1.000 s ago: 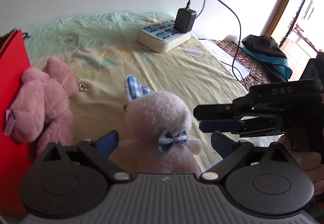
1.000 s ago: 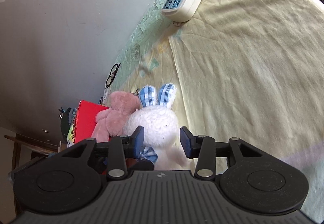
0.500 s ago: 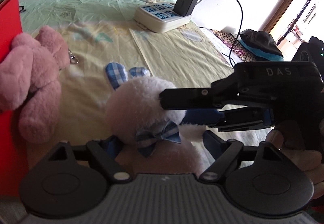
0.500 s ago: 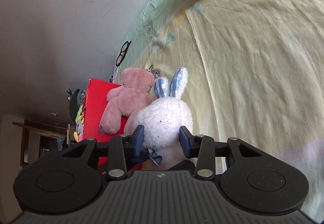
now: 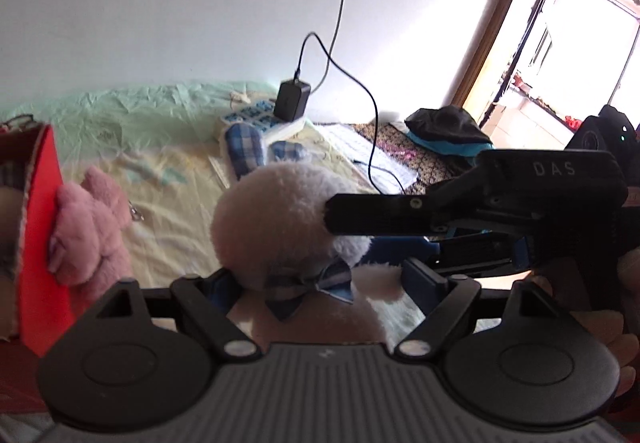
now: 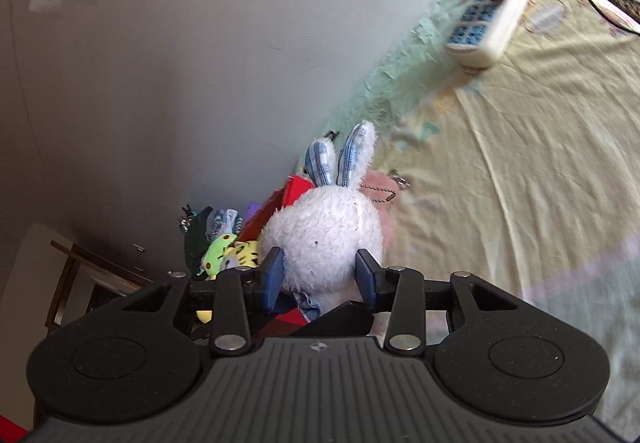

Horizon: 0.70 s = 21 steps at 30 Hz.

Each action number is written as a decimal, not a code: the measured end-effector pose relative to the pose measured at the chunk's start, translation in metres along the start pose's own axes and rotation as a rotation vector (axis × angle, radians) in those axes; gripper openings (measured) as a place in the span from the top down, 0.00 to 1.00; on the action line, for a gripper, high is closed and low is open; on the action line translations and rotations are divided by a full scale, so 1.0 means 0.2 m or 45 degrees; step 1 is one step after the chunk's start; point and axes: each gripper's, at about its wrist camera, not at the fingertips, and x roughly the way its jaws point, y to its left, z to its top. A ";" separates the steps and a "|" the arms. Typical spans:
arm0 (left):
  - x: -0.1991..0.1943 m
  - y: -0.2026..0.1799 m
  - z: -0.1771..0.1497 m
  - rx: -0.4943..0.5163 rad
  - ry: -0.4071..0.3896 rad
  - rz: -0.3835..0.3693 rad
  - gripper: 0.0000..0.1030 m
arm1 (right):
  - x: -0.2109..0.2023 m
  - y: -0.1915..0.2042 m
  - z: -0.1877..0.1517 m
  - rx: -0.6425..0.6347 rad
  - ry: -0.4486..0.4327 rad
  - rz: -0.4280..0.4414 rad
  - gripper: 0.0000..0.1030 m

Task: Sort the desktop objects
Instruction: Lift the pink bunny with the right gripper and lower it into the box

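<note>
yellow sheet (image 6: 520, 183) | white bunny (image 6: 324, 235) pinched between right fingers (image 6: 274, 277) | left fingers (image 5: 420, 279) clasp body

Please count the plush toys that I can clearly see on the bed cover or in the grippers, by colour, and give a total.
White: 1, the white rabbit
Pink: 1, the pink bear
Total: 2

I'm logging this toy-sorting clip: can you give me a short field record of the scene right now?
held item: white plush rabbit
right hand-held gripper: shut on the rabbit's head
left hand-held gripper: closed on the rabbit's body
pink plush bear: lying against the red box
background: power strip with a black adapter plugged in
surface: yellow sheet
</note>
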 end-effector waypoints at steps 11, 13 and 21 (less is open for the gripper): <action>-0.46 0.36 0.10 0.072 -0.187 0.229 0.17 | 0.45 0.41 -0.05 -0.207 0.006 0.183 0.58; -0.49 0.44 0.09 0.082 -0.182 0.267 0.17 | 0.55 0.44 -0.08 -0.210 0.012 0.185 0.58; -0.47 0.76 0.03 0.066 -0.082 0.326 0.19 | 0.83 0.50 -0.21 -0.262 0.035 0.089 0.58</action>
